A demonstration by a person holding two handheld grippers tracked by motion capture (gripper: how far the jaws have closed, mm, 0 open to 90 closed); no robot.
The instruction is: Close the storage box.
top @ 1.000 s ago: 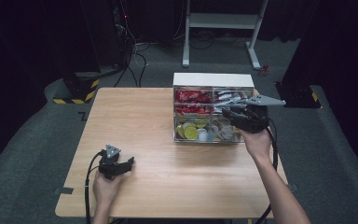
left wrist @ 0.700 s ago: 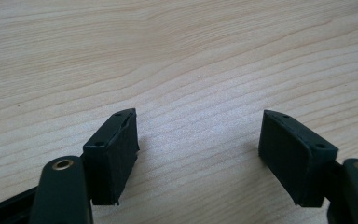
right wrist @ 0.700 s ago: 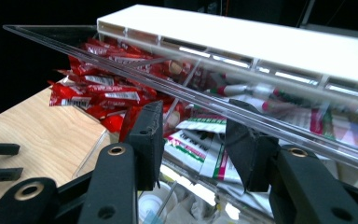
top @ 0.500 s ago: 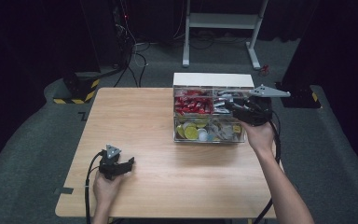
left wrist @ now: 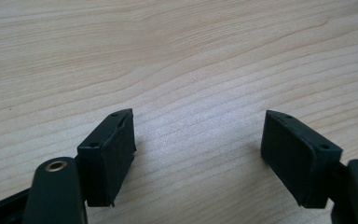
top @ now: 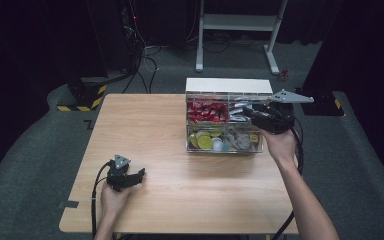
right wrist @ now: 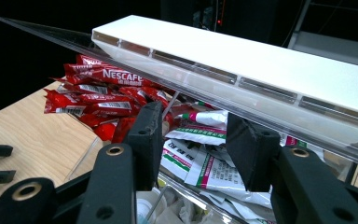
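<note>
Far left, the left hand (top: 112, 197) rests on the wooden table (top: 145, 125) near its front edge and holds the left gripper (top: 141, 175) low on the wood, pointing toward the right. In the left gripper view the left gripper (left wrist: 198, 149) has its fingers (left wrist: 112, 154) spread wide, bare wood grain between them, nothing pinched, and the pads look to be sitting on or just above the tabletop. The middle of the table is bare wood. On the right side, toward the back, stands a clear plastic box (top: 225, 150) with compartments and its white lid (top: 228, 85) raised behind. Red coffee sticks (top: 207, 111) fill the back left compartment, white packets (top: 237, 107) the back right one, and yellow and green round pieces (top: 205, 141) lie in the front row. The right hand (top: 280, 145) comes in from the box's right side and holds the right gripper (top: 245, 111) over the back right compartment. In the right gripper view the right gripper (right wrist: 193, 135) points at the white packets (right wrist: 205, 163), with the red coffee sticks (right wrist: 98, 88) just beside them and the lid (right wrist: 242, 51) above. Its fingers (right wrist: 149, 135) are drawn close together with a narrow gap; I cannot tell whether they pinch a packet.
</note>
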